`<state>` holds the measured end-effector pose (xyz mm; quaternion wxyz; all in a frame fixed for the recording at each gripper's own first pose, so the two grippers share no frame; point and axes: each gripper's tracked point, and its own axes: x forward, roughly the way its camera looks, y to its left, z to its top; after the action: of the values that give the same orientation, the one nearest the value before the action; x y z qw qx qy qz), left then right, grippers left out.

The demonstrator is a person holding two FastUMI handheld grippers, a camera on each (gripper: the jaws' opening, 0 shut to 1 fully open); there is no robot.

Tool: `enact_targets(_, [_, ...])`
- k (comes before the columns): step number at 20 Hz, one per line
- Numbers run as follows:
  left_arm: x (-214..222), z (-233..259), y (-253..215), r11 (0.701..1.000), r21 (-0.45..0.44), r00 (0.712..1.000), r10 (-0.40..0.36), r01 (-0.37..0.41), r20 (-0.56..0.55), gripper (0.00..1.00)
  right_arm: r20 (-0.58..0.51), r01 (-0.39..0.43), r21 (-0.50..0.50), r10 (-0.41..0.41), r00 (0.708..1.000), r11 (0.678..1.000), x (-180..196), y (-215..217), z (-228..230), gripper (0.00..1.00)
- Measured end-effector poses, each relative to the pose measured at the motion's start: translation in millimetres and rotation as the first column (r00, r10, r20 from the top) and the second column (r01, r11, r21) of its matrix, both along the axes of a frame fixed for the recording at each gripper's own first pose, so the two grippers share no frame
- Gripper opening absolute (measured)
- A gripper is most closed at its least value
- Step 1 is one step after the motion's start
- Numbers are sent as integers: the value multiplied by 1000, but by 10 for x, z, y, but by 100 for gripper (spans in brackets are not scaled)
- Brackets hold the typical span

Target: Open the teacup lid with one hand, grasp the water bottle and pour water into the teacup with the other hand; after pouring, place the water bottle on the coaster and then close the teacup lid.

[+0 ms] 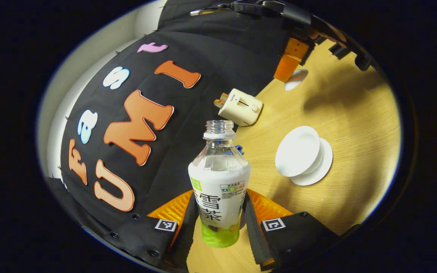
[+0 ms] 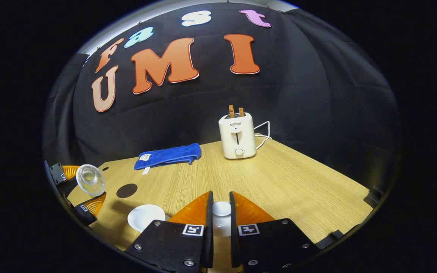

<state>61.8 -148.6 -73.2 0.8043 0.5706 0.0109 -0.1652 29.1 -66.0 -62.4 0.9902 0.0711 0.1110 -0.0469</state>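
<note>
An uncapped water bottle point(image 1: 218, 182) with a white and green label stands between the fingers of my left gripper point(image 1: 220, 199), which is shut on it above the table. To its right the white teacup point(image 1: 298, 151) sits open on its saucer point(image 1: 326, 163). My right gripper point(image 2: 221, 207) is shut on the white lid point(image 2: 221, 209), held off the cup. In the left gripper view that right gripper point(image 1: 292, 70) hangs at the far side with the lid point(image 1: 296, 79) under it. In the right gripper view the bottle point(image 2: 89, 178) tilts mouth-forward in the left gripper point(image 2: 82, 189), near the teacup point(image 2: 145, 216) and the dark round coaster point(image 2: 126, 190).
A cream toaster point(image 2: 237, 136) with its white cord stands at the back of the wooden table point(image 2: 298, 182). A folded blue towel point(image 2: 169, 155) lies to its left by the black wall. The table's right edge runs close to the right gripper.
</note>
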Motion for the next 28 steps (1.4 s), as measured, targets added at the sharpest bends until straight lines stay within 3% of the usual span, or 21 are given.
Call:
enact_targets(7, [-16, -117, -54, 981, 179, 997, -76, 77, -8, 65, -4, 13, 7, -13, 1000, 1000, -8, -55, -11, 18])
enact_targets(14, [56, -65, -214, 922, 359, 989, -151, 143, -8, 67, -9, 4, 3, -4, 1000, 1000, -1, -25, -26, 18])
enact_targets(28, [222, -73, -75, 830, 537, 987, -158, 149, -29, 65, -12, 15, 15, -14, 1000, 1000, -9, -78, -33, 18])
